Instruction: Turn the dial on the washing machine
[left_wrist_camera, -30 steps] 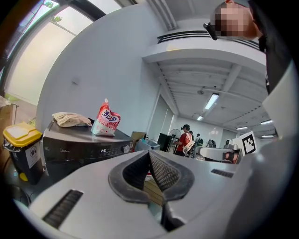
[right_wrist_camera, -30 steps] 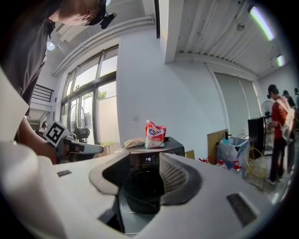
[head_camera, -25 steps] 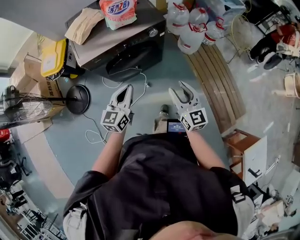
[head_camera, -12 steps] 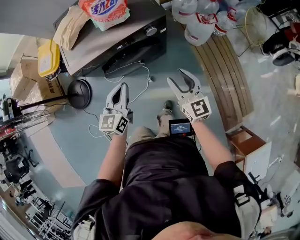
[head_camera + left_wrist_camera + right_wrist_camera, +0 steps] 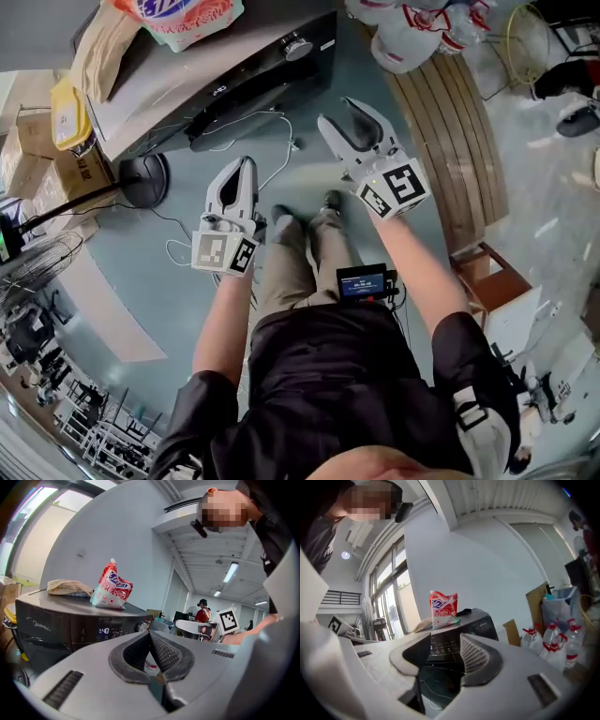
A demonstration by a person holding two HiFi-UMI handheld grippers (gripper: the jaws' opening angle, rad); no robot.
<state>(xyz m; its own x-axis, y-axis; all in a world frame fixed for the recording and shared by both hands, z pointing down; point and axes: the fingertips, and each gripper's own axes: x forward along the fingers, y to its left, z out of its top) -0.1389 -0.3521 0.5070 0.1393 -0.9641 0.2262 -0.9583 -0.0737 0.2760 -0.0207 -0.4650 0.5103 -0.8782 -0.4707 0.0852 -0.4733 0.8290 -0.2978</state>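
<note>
The dark front-loading washing machine (image 5: 234,80) stands at the top of the head view, its silver dial (image 5: 298,46) at the right end of the control panel. In the left gripper view the dial (image 5: 142,626) shows just left of my fingertips, beside a lit display (image 5: 104,631). My left gripper (image 5: 247,165) hangs short of the machine, shut with nothing in it (image 5: 150,634). My right gripper (image 5: 349,117) is further forward, below and right of the dial, open and empty. Through its gap (image 5: 445,649) I see the machine's control panel (image 5: 446,644).
A red detergent bag (image 5: 183,17) and a tan cloth (image 5: 101,49) lie on the machine's top. Water bottles (image 5: 412,37) and wooden planks (image 5: 450,141) are to the right. A fan base (image 5: 141,178), a white cable (image 5: 272,155) and cardboard boxes (image 5: 28,141) lie left.
The person has stepped toward the washing machine, so both grippers are nearer to it. The right gripper has moved forward and up toward the dial end. Jaws are unchanged.
</note>
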